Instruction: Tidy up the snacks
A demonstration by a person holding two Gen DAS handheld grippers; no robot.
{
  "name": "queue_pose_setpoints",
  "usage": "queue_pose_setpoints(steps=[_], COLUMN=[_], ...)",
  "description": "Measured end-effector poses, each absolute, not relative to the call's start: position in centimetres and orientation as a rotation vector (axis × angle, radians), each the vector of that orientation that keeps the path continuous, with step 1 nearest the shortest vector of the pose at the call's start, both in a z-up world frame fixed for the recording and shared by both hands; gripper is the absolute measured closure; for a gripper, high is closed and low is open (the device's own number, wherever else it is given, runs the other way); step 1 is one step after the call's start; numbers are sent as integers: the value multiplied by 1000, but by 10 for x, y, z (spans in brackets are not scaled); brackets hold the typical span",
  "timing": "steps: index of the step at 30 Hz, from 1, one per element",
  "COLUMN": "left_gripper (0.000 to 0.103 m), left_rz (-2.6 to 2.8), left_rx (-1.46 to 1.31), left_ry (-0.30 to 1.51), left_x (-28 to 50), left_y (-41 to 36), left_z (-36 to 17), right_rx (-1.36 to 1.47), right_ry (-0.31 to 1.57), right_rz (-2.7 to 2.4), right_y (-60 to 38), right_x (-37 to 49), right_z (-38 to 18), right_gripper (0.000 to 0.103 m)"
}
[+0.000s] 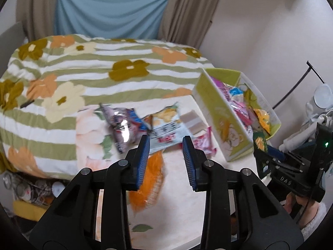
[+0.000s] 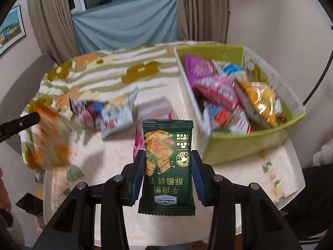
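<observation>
My right claw [image 2: 168,166] is clamped on the green cracker pkt [image 2: 166,143]. The pads press its two long edges about halfway up, and the pkt stands on end between them over the table [image 2: 116,166], just left of the green box [image 2: 239,148] w/ the other snacks. The main risk is the grip itself: foil is slick and the bag is full of air, so I reckon a quick swing could let it twist or slide out, and squeezing harder would prob. crush the crackers. The next risk is the box's near wall. If I carry the pkt across too low, its bottom edge could catch the rim and tip the box or fold the pkt. The box is also piled high (pink, purple and yellow bags to the brim), so a drop at the front may bounce off the heap and back onto the table. My left claw [image 1: 166,145] has its jaws as narrow as they go, w/ nothing I can see pinched between the pads. The orange pkt [image 1: 149,185] sits right under them, and I can't tell if a pad touches it. If it is snagged, it could drag off the table edge, or knock the white-blue pkt [image 1: 166,129] nearby.
</observation>
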State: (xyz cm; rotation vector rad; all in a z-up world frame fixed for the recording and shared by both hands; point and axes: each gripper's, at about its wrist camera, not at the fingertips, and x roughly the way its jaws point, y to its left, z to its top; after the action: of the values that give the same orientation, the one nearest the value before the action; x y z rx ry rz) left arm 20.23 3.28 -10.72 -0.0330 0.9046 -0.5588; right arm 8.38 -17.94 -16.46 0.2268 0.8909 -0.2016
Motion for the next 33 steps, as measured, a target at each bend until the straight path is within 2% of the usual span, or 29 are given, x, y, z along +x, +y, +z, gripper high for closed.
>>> queue_pose_setpoints(steps=[5, 6, 8, 9, 10, 21, 29, 30, 31, 33], left_gripper=[72, 67, 39, 14, 3, 3, 4, 9, 23, 36], left_rz=[-528, -525, -493, -486, -485, -422, -506, -515, -521, -538], left_rx=[-5, -3, 36, 48, 49, 275, 328, 327, 326, 325], left_ry=[996, 1030, 1066, 1073, 1080, 1186, 1295, 1294, 1296, 1320], left_x=[201, 201, 198, 198, 198, 233, 253, 254, 255, 257], left_y=[23, 21, 20, 23, 25, 43, 40, 40, 40, 39], left_z=[-125, -132, -145, -150, -154, -220, -269, -271, -272, -277], right_rx=[268, 280, 292, 292, 294, 315, 340, 341, 343, 349], right_ry=[876, 886, 891, 892, 891, 936, 960, 961, 961, 960], right_rz=[-145, -128, -106, -103, -105, -118, -182, -192, -199, -212], right_y=[-200, -204, -211, -213, -215, -215, -211, -211, -211, -211], right_x=[88, 91, 94, 95, 95, 105, 102, 101, 101, 100], right_z=[-155, -157, -160, -161, -161, -179, -190, -190, -190, -190], right_gripper=[63, 63, 63, 63, 63, 63, 63, 63, 63, 63])
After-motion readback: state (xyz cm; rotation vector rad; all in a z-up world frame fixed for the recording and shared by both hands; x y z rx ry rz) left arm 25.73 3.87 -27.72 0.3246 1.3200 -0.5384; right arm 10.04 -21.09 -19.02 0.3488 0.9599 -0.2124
